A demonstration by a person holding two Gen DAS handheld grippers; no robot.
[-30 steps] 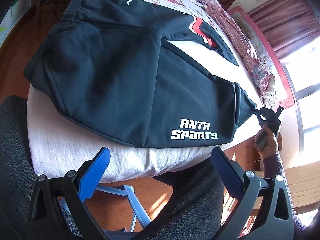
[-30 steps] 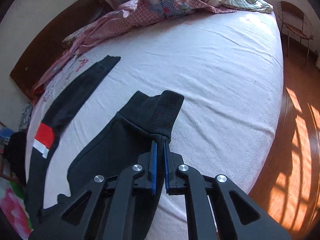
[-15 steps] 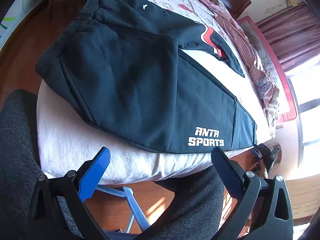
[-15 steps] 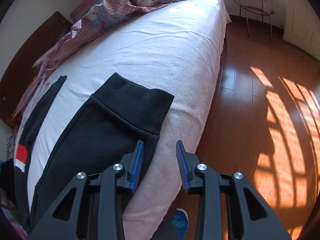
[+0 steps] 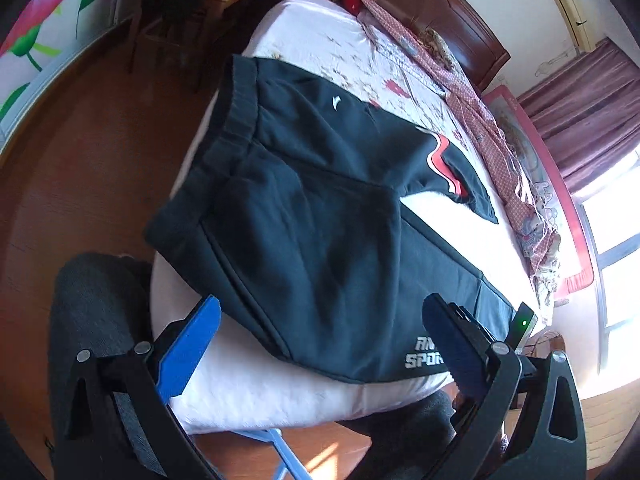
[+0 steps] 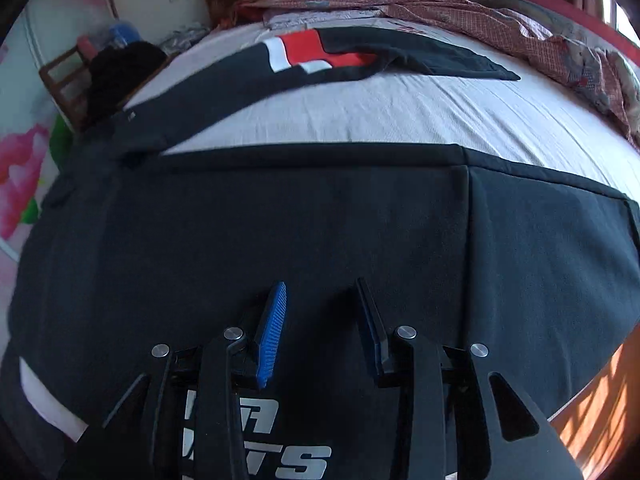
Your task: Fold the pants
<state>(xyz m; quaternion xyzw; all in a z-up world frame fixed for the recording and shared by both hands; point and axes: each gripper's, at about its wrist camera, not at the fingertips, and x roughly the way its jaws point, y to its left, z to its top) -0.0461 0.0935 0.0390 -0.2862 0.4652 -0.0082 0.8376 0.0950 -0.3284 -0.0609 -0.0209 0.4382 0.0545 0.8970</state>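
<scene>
I found the pants (image 5: pixel 320 240) spread flat on the bed (image 5: pixel 280 396), waistband at the bed's left edge, one leg along the near edge and the other, with the red stripe (image 6: pixel 320 54), angled toward the far side. The legs lay splayed in a V with bare sheet between them, so I judged no fold had yet been made; the layout read as smoothing before folding leg onto leg.

My left gripper (image 5: pixel 320 348) hung off the near edge with its jaws wide apart and nothing between them, over the hip section. I judged it was kept clear to let the right side work.

My right gripper (image 6: pixel 320 332) stood just above the near leg, beside the white lettering (image 6: pixel 256 440). Its jaws were partly apart and opening, with no cloth pinched between the pads (image 6: pixel 272 332); whether the tips touched the fabric I could not tell.

Against one second earlier: the right jaws had then been clamped on the near leg's cuff, out at the bed's right end. They had since let go, and the gripper had swung back along the leg toward the lettering. The left view had shifted to take in more of the waistband and headboard; its jaws were unchanged. The cuff lay out of both views now.
</scene>
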